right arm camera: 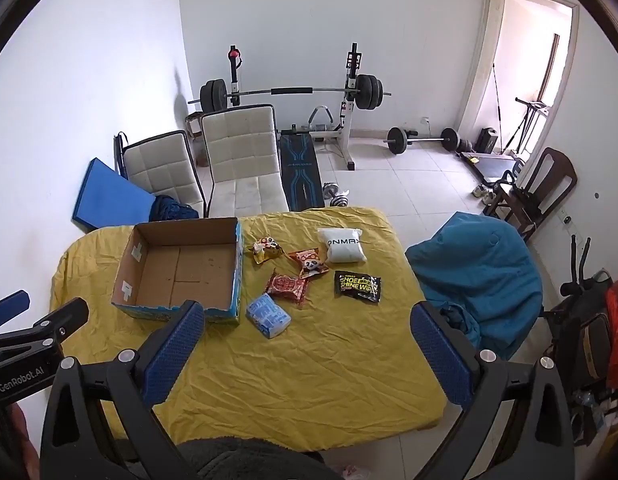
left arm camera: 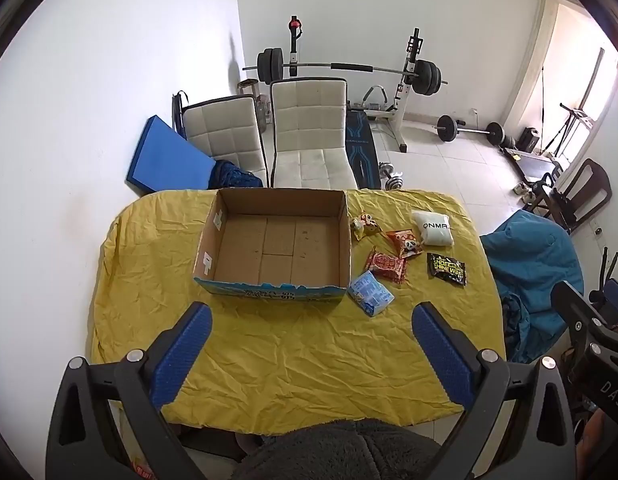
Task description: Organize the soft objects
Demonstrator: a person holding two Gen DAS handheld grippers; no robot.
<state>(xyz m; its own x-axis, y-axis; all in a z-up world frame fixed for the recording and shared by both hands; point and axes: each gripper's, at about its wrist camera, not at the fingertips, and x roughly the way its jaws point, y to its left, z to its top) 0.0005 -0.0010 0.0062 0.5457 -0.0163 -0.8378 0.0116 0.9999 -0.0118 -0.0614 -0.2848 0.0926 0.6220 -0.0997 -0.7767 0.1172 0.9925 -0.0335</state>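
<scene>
On the worktop (left arm camera: 269, 360), draped in a creased yellow cloth, stands an open cardboard box (left arm camera: 275, 240) with a blue printed outer face and nothing inside. Just right of it lie 6 soft packets. A pale blue packet (left arm camera: 370, 298) sits nearest the box's front corner, close beside it. Behind it is a red packet (left arm camera: 386, 267), then a red-orange packet with a panda face (left arm camera: 405, 243), and a small yellow-and-red packet (left arm camera: 364, 226) near the box's far right wall. Farther right are a white pouch with dark lettering (left arm camera: 433, 227) and a black packet with yellow lettering (left arm camera: 447, 269). None of the packets touches another as far as can be seen.

The left hand-held gripper (left arm camera: 312, 354) hangs over the near part of the worktop, tilted steeply down toward the box, its blue pads spread wide with nothing between them. The right hand-held gripper (right arm camera: 309, 354) is tilted likewise, facing the packets, its pads equally wide apart and empty.
</scene>
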